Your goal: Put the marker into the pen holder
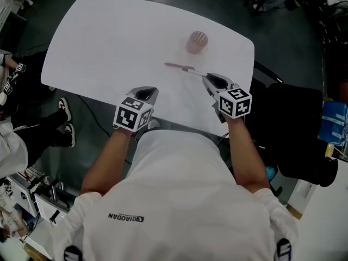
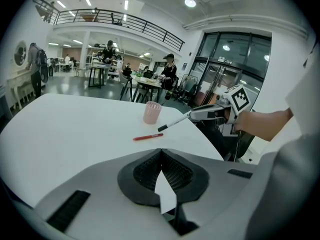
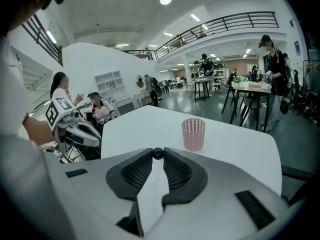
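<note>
A pink mesh pen holder stands upright on the white table, toward its far right. My right gripper is shut on a white marker with a black cap. The marker's round end shows between the jaw tips, and it points toward the holder, short of it and above the tabletop. A red pen lies flat on the table just beyond the marker's tip. My left gripper is shut and empty near the table's front edge.
The table's right edge runs close beside my right gripper. A black chair stands right of the table. A person's legs and shoes are at the left. Other people, desks and a glass wall fill the hall behind.
</note>
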`<state>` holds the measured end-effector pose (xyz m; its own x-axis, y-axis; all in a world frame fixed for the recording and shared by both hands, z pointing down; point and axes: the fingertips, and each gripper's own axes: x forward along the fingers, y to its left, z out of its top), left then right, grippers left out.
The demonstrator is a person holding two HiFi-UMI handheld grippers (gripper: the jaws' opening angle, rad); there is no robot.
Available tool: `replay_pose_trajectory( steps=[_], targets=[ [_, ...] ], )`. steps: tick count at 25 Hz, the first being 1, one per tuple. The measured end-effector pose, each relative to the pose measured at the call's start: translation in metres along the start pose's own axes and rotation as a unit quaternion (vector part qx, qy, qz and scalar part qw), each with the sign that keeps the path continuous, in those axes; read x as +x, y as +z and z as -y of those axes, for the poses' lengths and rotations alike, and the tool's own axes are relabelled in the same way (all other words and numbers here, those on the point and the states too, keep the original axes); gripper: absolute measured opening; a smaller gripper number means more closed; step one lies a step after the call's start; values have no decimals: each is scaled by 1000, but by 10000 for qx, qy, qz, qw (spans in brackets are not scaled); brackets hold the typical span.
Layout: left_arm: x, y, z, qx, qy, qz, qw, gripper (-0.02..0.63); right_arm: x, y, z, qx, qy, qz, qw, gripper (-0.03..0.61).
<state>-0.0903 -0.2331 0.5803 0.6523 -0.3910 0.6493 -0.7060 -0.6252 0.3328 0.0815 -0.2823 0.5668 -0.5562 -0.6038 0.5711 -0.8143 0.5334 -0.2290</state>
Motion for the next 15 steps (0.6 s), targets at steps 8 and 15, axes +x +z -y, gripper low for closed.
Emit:
replay_pose_trajectory(
  steps=[8, 15],
  targets=[
    [-4, -7, -2, -102, 90, 35, 9999, 26, -4, 58, 25, -255, -224, 420, 9985, 87],
    [-6, 3, -6, -84, 182, 107, 9997, 26, -6, 101, 62, 156, -767, 917, 9927, 87]
  ],
)
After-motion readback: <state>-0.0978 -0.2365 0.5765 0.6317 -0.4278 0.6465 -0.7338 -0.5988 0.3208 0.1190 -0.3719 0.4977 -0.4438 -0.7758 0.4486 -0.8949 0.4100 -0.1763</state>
